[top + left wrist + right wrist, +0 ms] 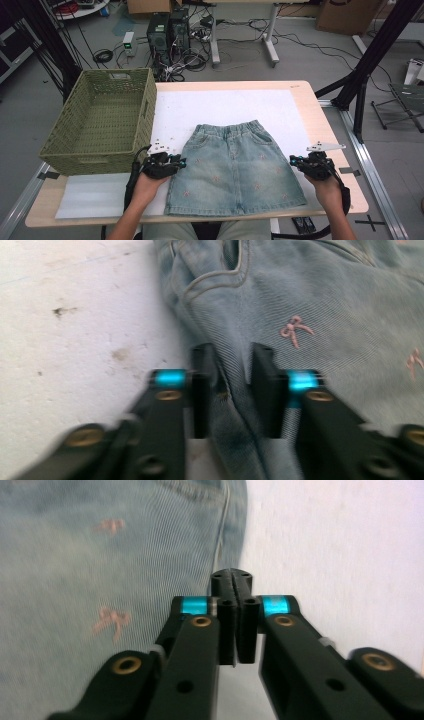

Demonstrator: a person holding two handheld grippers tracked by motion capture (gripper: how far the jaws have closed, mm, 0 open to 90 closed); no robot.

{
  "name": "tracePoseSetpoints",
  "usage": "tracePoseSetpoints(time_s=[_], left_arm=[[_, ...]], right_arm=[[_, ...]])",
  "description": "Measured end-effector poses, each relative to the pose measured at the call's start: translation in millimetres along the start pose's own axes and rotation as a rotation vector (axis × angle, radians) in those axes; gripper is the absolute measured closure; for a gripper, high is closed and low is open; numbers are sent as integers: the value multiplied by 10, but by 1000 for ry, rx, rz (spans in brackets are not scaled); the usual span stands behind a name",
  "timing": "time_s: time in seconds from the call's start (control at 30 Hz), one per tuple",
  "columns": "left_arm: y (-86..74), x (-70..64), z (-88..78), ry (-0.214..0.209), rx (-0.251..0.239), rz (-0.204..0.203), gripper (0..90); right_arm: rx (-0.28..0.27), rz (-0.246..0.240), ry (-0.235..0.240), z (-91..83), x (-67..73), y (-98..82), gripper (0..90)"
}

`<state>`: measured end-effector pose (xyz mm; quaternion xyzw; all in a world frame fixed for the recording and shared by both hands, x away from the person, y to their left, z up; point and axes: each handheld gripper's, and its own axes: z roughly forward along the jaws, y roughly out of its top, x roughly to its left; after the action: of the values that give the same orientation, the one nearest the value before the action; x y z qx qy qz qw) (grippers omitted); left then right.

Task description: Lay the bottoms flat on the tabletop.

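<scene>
White padding covers the table [300, 100] under a denim skirt [235, 170] lying between both tongs. Left gripper [231, 390] stands partly open astride its side seam; right gripper [234, 587] is pinched empty beside the other edge. Each should bite cloth evenly.

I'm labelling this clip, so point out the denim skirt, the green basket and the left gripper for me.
denim skirt [235, 170], high view, on the middle of its front panel.
green basket [142, 117], high view, on its woven right wall.
left gripper [230, 390], left gripper view, midway between its fingertips, over the skirt's edge.
</scene>
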<state>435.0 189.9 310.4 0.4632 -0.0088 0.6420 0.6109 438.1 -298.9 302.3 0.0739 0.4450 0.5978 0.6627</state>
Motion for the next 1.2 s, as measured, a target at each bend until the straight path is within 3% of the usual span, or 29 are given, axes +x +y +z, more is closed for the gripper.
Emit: tracePoseSetpoints(time_s=[0.1,0.2,0.27,0.37,0.4,0.43,0.47,0.5,0.6,0.67,0.9,0.97,1.07,1.17,1.2], left_arm=[[64,25,46,-11,-15,-7,541],[122,49,116,6,-43,-24,513],[140,80,153,10,-44,-39,508],[132,118,236,23,21,-50,520],[111,105,260,13,60,-49,560],[97,68,263,31,58,-10,615],[102,48,259,-10,63,-2,683],[107,27,260,1,68,11,798],[111,0,243,13,72,27,821],[104,-7,218,7,68,31,825],[79,-47,90,-58,65,52,824],[83,-45,101,-75,47,45,797],[167,-7,104,-63,-23,13,574],[280,45,54,-53,-82,-6,506],[333,67,48,-46,-86,4,493]], right_arm=[[-26,20,4,51,23,113,637],[-3,-12,-8,186,77,223,566],[50,-31,-20,311,93,269,557],[112,-35,-33,435,85,280,592],[103,-22,-25,437,87,271,690],[88,-26,-39,426,113,254,775],[89,-41,-45,426,145,239,814],[88,-60,-54,421,177,237,832],[113,-68,-48,396,194,249,847],[99,-60,-45,346,202,210,849],[69,-54,-25,50,235,24,847],[44,-47,-28,8,260,-27,840],[-4,-40,-9,14,240,-19,725],[-62,-5,10,-24,204,80,656],[-72,-4,9,-31,193,115,638]])
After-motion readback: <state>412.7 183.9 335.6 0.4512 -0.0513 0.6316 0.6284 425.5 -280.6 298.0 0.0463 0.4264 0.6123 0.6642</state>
